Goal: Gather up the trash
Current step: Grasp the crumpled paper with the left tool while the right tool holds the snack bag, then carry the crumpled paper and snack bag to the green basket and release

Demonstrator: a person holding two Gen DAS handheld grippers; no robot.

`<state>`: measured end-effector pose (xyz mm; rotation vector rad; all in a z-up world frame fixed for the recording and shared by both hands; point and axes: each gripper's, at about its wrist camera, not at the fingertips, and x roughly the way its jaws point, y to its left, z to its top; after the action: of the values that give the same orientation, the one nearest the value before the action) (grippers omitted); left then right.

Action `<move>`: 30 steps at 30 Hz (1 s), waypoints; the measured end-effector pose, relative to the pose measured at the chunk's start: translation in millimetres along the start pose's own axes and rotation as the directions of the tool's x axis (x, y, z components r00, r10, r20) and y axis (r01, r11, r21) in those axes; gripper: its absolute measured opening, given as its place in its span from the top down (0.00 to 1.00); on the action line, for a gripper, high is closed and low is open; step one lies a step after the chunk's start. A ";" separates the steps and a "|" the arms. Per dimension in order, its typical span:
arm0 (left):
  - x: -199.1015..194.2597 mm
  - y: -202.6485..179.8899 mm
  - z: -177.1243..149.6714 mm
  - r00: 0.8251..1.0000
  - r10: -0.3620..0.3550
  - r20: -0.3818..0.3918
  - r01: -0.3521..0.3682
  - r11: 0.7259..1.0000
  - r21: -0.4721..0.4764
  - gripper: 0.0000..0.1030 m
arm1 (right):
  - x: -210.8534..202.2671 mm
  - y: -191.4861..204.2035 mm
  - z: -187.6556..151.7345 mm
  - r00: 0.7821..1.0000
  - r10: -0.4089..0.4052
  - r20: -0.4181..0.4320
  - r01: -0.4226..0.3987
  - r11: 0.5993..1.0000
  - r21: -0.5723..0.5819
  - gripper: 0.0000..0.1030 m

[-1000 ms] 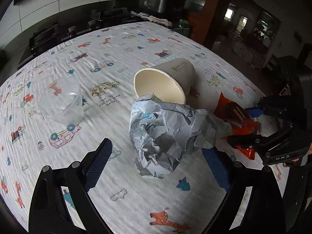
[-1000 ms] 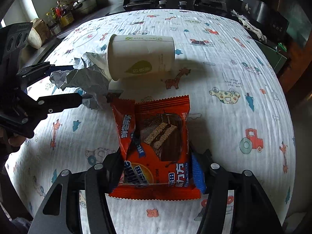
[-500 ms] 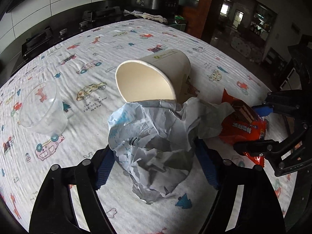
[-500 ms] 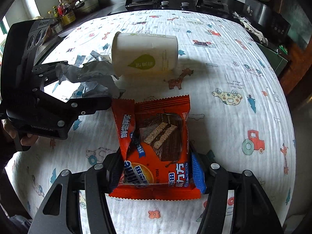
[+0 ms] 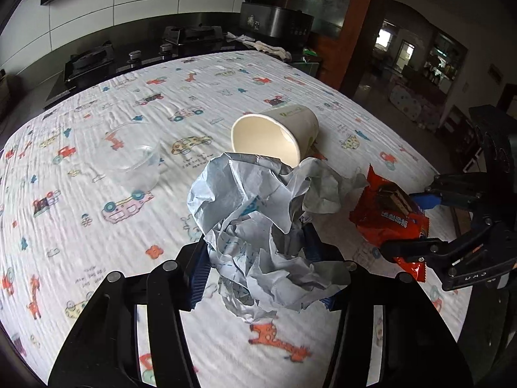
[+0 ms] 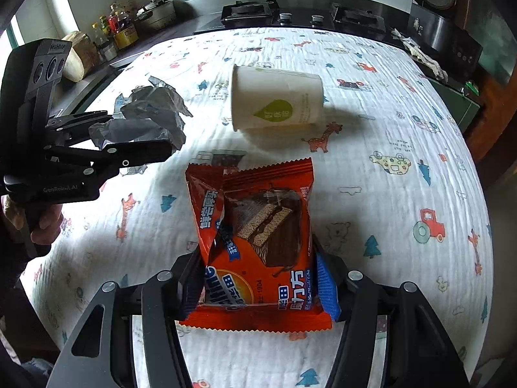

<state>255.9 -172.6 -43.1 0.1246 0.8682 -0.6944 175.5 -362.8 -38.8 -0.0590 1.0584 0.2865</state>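
A: Fig. legend, L side first. What do I have in the left gripper (image 5: 258, 258)?

B: The crumpled paper (image 5: 258, 226), grey-white w/ blue print. I see its jaws have just been closing, and now both blue pads (image 5: 311, 239) press into the wad from either side, so it's a firm grasp. In the right wrist view the same paper (image 6: 148, 119) sits between the black fingers, held clear above the tablecloth (image 5: 113, 242).

A: And R?

B: The right gripper (image 6: 258, 287) is clenched on the orange snack wrapper (image 6: 258, 242). Its blue pad (image 6: 326, 287) bears on the wrapper's right edge; the other pad is mostly hidden behind the foil. The wrapper shows a choc. wafer pic and stands out ahead of the fingers. From the left wrist view it (image 5: 391, 220) hangs just beside the paper, to its right.

A: What's left on the table?

B: A paper cup (image 6: 278, 100) lying on its side, green leaf logo facing my R cam, mouth toward the L cam. It's beyond both held items, apart from them. A clear plastic cup (image 5: 132, 161) lies further left, well apart from the paper cup.

A: Surroundings?

B: Cartoon-print cloth (cars, giraffes, trees) over the table; a stove (image 6: 248, 11) behind it. A hand (image 6: 45, 223) grips the L tool's handle.
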 end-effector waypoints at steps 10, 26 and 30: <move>-98.4 51.6 -42.3 0.987 0.134 0.088 -0.123 0.986 -0.115 0.48 | -6.2 77.6 14.8 0.996 0.083 0.031 -0.079 0.991 -0.106 0.45; -263.4 207.6 -146.0 0.862 0.503 0.065 -0.443 0.809 -0.387 0.48 | 23.9 238.2 64.9 0.967 0.255 0.000 -0.244 0.925 -0.290 0.45; -284.2 248.6 -172.9 0.833 0.553 0.010 -0.488 0.743 -0.459 0.48 | 34.6 273.6 79.3 0.957 0.291 -0.014 -0.280 0.906 -0.317 0.45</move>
<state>166.7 229.5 10.7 -0.0905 0.7779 0.0385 187.5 -78.0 -5.3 -0.1867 0.9786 0.7217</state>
